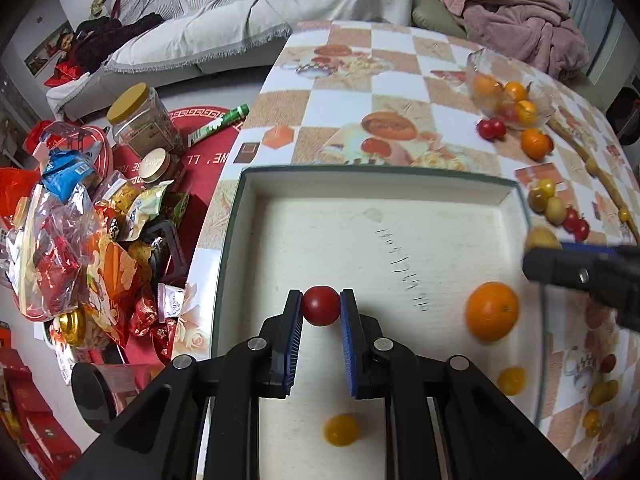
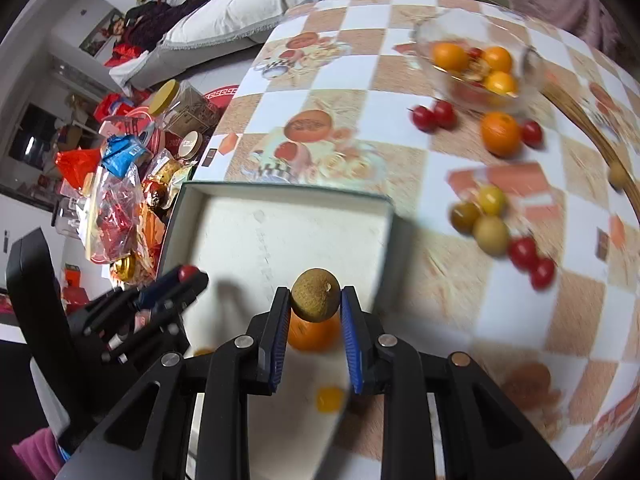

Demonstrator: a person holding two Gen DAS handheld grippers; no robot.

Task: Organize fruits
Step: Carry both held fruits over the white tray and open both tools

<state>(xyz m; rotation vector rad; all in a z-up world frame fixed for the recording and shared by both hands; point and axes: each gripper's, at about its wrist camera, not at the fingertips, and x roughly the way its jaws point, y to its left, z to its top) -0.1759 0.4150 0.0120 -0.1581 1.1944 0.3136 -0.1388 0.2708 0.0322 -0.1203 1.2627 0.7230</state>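
Worktop (image 1: pixel 400 92) with checkered fruit-print cloth carries everything. White tray (image 1: pixel 400 192) with dark rim sits at its near-left edge, sofa and floor clutter beyond. Glass bowl (image 2: pixel 476 40) at far right holds oranges and small tomatoes; more fruit loose on the cloth beside it and between bowl and tray. Left gripper (image 1: pixel 320 306) over tray interior, jaws closed down to the width of a red cherry tomato (image 1: pixel 320 305), blue pads touching it on both sides. Right gripper (image 2: pixel 315 302) over the tray's right part, jaws narrowed around a brownish-green round fruit (image 2: pixel 315 300), pads (image 2: pixel 349 320) touching both sides; right view is motion-blurred. In tray: one orange (image 1: pixel 491 310) at right, directly beneath the right gripper's fruit in the right view; yellow cherry tomato (image 1: pixel 341 430) near the front, second yellow one (image 1: pixel 511 380) by the right rim.
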